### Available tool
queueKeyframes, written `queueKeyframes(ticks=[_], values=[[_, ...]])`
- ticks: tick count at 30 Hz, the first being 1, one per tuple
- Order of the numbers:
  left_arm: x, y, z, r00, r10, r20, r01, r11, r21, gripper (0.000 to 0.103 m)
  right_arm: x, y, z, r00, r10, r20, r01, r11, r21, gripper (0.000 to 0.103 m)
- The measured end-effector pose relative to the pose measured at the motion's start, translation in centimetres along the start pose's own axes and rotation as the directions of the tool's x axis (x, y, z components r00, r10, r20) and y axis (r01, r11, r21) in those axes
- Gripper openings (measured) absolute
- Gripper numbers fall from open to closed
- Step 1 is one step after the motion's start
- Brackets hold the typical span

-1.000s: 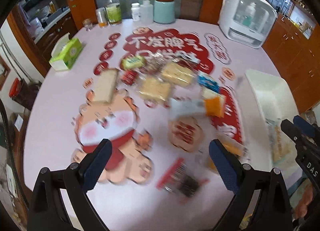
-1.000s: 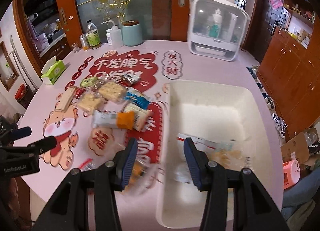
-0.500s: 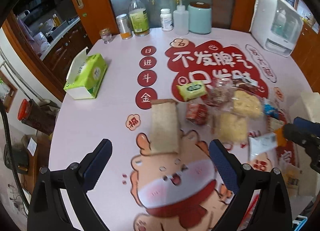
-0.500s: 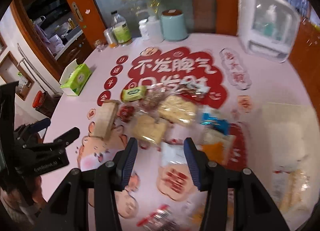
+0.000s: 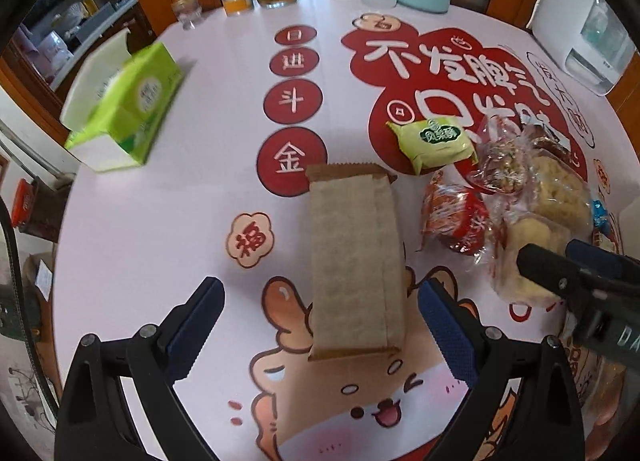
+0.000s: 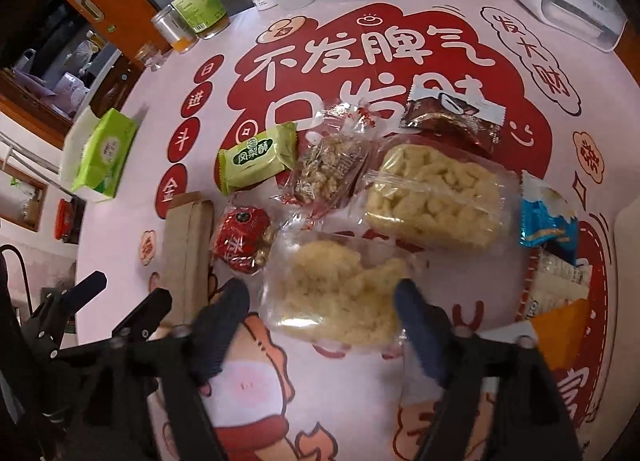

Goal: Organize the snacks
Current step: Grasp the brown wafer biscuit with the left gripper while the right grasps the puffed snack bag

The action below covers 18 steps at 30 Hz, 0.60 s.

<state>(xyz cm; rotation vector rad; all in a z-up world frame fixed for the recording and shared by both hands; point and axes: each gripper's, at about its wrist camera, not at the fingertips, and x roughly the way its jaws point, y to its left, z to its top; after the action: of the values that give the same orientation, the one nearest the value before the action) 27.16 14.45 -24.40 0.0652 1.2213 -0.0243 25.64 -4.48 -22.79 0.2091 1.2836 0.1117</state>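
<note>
The left gripper (image 5: pixel 320 321) is spread wide around the near end of a long brown paper packet (image 5: pixel 354 257). The packet points straight away from it, flat on the table (image 5: pixel 160 221). The right gripper (image 6: pixel 322 313), also wide open, sits around a soft, crinkly clear bag of yellow puffs (image 6: pixel 336 293).
</note>
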Motion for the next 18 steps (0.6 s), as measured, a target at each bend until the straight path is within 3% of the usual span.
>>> queueKeyframes(ticks=[3, 8, 18], values=[[1.1, 0.0, 0.1, 1.0, -0.004, -0.019, 0.004, 1.0, -0.005, 0.097, 0.7, 0.6, 0.3, 0.999, -0.047, 0.011, 0.048, 0.999, -0.026, 0.089], [2.6, 0.0, 0.1, 0.999, -0.003, -0.046, 0.002, 1.0, -0.015, 0.097, 1.5, 0.6, 0.5, 0.995, -0.103, 0.003, 0.103, 0.994, -0.035, 0.089], [3.6, 0.5, 0.1, 0.997, -0.017, -0.069, 0.015, 0.999, -0.035, 0.097, 2.3, -0.3, 0.3, 0.993, -0.114, -0.038, 0.115, 0.993, 0.026, 0.091]])
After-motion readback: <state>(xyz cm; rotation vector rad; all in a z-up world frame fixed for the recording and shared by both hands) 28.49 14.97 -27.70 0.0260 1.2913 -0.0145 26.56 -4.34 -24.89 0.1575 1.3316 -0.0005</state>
